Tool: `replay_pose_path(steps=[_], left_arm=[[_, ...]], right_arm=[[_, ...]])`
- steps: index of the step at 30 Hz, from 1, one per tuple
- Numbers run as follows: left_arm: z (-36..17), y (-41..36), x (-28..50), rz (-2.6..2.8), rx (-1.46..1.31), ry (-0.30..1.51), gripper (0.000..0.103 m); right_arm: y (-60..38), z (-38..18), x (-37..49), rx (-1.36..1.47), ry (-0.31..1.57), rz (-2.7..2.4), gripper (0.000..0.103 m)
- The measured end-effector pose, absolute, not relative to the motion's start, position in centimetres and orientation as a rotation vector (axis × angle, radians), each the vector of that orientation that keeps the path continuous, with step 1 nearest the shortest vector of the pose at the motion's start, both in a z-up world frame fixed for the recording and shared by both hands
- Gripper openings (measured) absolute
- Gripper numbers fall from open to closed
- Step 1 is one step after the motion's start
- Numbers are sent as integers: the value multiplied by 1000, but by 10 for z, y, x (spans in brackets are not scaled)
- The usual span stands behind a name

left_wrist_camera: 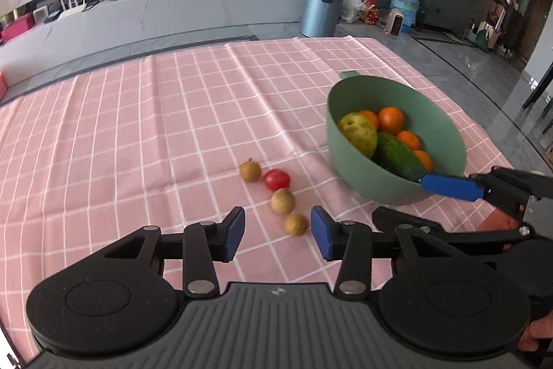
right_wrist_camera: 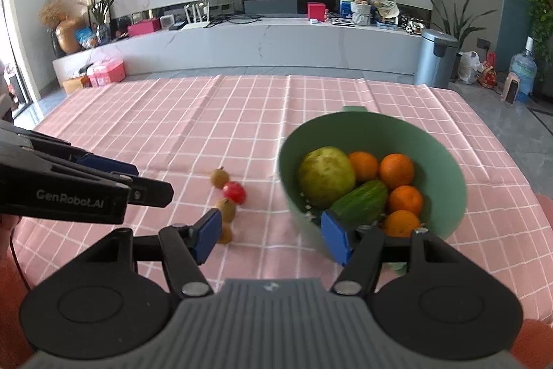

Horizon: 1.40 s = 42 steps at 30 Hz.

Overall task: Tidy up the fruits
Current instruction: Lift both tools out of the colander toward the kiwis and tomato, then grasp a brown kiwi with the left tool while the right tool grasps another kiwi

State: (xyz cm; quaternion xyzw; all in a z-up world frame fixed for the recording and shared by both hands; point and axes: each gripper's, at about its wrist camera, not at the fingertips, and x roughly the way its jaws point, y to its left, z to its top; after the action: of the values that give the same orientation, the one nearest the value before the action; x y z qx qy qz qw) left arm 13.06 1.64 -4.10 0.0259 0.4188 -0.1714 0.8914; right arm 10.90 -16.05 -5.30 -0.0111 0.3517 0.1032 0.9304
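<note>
While my left claw [left_wrist_camera: 277, 232] hangs low over the pink checked cloth [left_wrist_camera: 138, 127], its jaws stand about half open and hold nothing. Just ahead of its right pad lies the nearest small brown fruit [left_wrist_camera: 296, 224], not between the pads but a little beside them. Beyond it, in a short line going away from the claw, come a second brown fruit [left_wrist_camera: 282, 201], a small red tomato [left_wrist_camera: 277, 179] and a third brown fruit [left_wrist_camera: 250, 170].

My right claw [right_wrist_camera: 273, 239] is also about half open and empty. One of its pads seems to touch the near rim of the green bowl [right_wrist_camera: 446, 161], though I cannot tell if it really does. Inside are a green pear [right_wrist_camera: 326, 177], a cucumber [right_wrist_camera: 361, 204] and oranges [right_wrist_camera: 396, 170].

I judge that the step in hand is collecting the loose fruits. Next, the left claw should shift slightly right, go around the nearest one and close gently, because it may roll.
</note>
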Motion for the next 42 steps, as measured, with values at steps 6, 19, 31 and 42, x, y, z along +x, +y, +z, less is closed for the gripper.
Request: replay_pose_path(steps=[6, 19, 31, 42], left_arm=[[-53, 34, 133, -361, -25, 868, 47], [-87, 41, 149, -372, -64, 930, 39], [-101, 52, 161, -340, -99, 963, 37], [-102, 34, 168, -388, -86, 966, 37]], right_arm=[[-143, -70, 113, -42, 769, 242, 42], [-129, -104, 141, -16, 832, 217, 28], [-115, -127, 169, -10, 861, 299, 27], [-114, -130, 168, -25, 851, 298, 21]])
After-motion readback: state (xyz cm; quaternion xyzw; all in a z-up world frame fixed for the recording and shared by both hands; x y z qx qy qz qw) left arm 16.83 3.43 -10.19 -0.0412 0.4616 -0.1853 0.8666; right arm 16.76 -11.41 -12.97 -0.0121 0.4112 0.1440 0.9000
